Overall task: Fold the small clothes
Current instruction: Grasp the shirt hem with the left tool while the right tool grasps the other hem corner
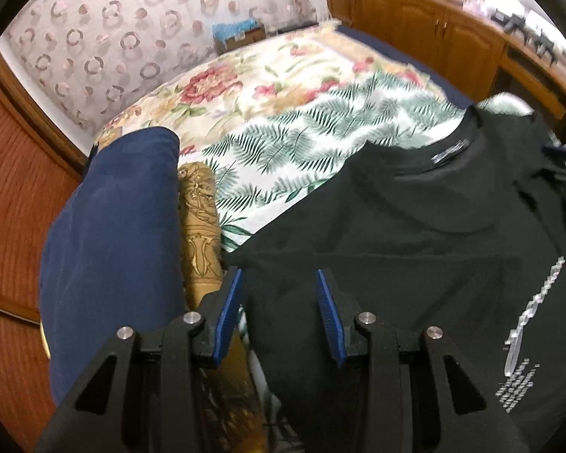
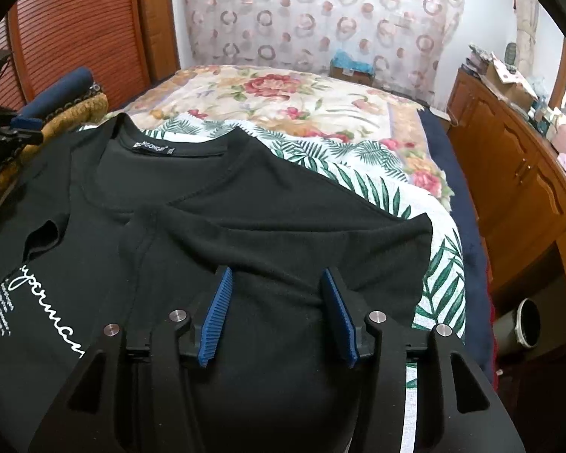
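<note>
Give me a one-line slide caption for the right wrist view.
Open right gripper poised over a black T-shirt, its sleeve folded inward, on a leaf-print sheet.

Black cotton T-shirt with white script print [image 2: 245, 204], lying flat and front up on the leaf-patterned sheet, collar away with label showing, right sleeve folded inward over chest, print partly covered
</note>
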